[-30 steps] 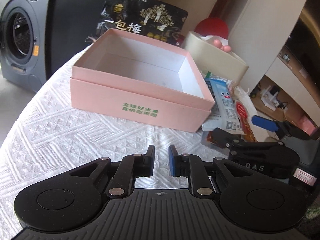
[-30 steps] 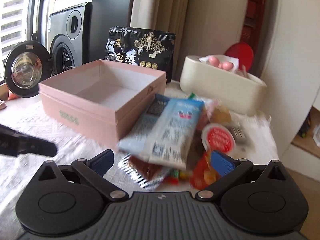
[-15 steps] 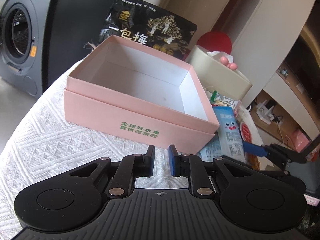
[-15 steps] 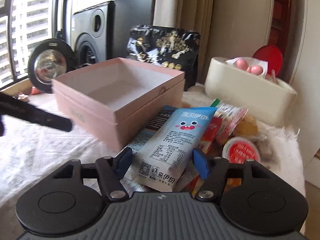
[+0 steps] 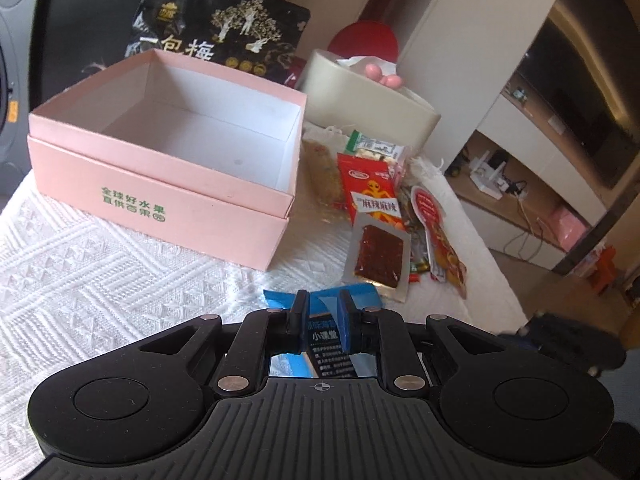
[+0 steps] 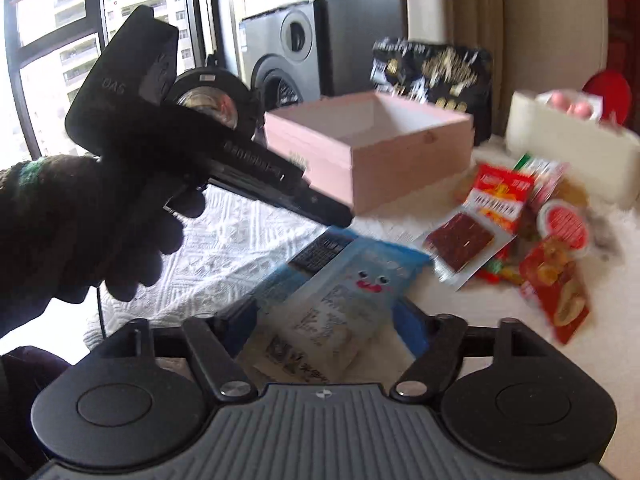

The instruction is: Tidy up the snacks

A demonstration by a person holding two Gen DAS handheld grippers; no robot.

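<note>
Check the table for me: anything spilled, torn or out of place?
Nothing looks spilled or torn. The pink box is empty, while snack packets lie in a loose, overlapping heap on the cloth beside it. One blue packet sits apart, at the left gripper.

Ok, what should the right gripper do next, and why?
Probably carry the light-blue packet, which sits between the right gripper's fingers, forward over the pink box and release it there. The box looks empty, and the other snacks lie outside it.

I read green "全球好水果" on the pink box (image 5: 160, 184), "包梅" on the black bag (image 5: 224, 28) at its twelve o'clock, and "DAS" on the left gripper (image 6: 320, 212).
</note>
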